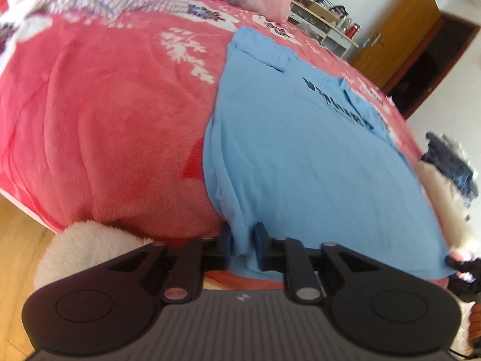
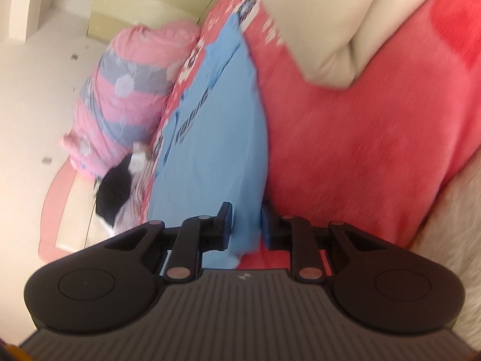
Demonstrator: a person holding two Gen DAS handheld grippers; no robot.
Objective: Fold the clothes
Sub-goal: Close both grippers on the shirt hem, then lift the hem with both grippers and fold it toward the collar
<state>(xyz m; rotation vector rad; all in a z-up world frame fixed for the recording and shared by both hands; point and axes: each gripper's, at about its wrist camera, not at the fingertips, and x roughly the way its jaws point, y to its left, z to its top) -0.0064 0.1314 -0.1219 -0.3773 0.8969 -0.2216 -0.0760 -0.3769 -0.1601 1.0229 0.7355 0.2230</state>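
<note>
So the blue t-shirt (image 1: pixel 300 150) is lying flat on the bed's pink fleece blanket (image 1: pixel 105 120), dark print on it too blurry to read. Left gripper (image 1: pixel 243 246) is pinched down on the near hem, right gripper (image 2: pixel 246 225) is clamped on another bit of that hem.
</note>
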